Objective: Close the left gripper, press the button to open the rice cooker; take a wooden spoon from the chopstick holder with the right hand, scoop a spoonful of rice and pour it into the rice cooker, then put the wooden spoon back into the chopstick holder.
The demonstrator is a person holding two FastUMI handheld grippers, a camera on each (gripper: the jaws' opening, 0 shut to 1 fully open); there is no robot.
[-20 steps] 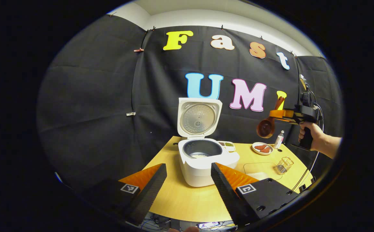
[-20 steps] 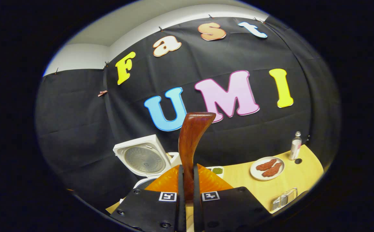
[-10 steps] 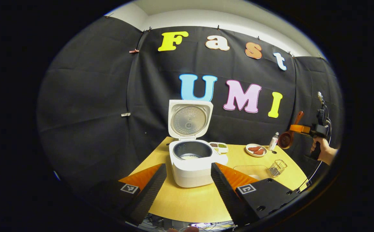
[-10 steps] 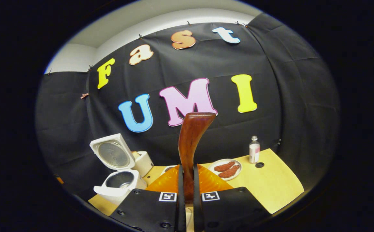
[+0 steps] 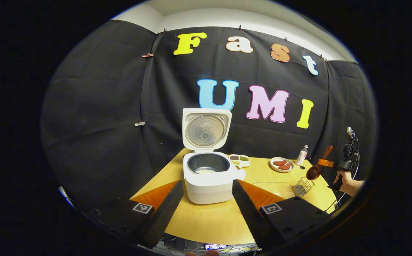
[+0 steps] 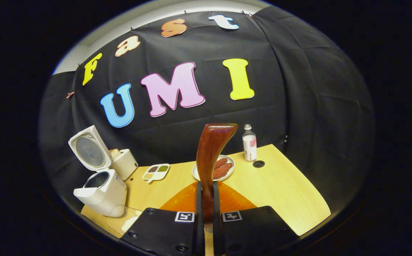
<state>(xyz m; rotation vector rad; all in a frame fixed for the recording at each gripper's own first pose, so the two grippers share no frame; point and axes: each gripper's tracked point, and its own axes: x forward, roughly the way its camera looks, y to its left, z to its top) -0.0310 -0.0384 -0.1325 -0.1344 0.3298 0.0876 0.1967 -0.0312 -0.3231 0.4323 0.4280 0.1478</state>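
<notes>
1. My right tool [image 6: 206,217] has its fingers pinched tight on the handle of the wooden spoon [image 6: 210,156], both pressing its flat sides. In the left gripper view the same spoon [image 5: 318,167] hangs bowl-down above the chopstick holder [image 5: 302,187] at the table's [image 5: 209,220] right end.
2. My left tool [image 5: 206,204] is spread wide with nothing in it, hovering in front of the rice cooker [image 5: 209,174].
3. How the spoon should handle, as I judge it: stiff, light, smooth polished wood. The curved handle could swivel in a two-point pinch, so I want my hold low on the straight stretch, which is where I have it.
4. The cooker's lid [image 5: 206,129] stands upright and open. Its dark inner pot [image 5: 207,165] has a small pale patch at the bottom, rice I think, though it's too far off to be sure.
5. The wire holder looks empty from here and light enough to tip if the spoon goes in off-centre.
6. Also on the table:
   - A divided dish [image 6: 156,171] with small heaps of different grains.
   - A plate [image 6: 215,170] with reddish pieces.
   - A bottle [image 6: 249,143] standing near the back edge.
</notes>
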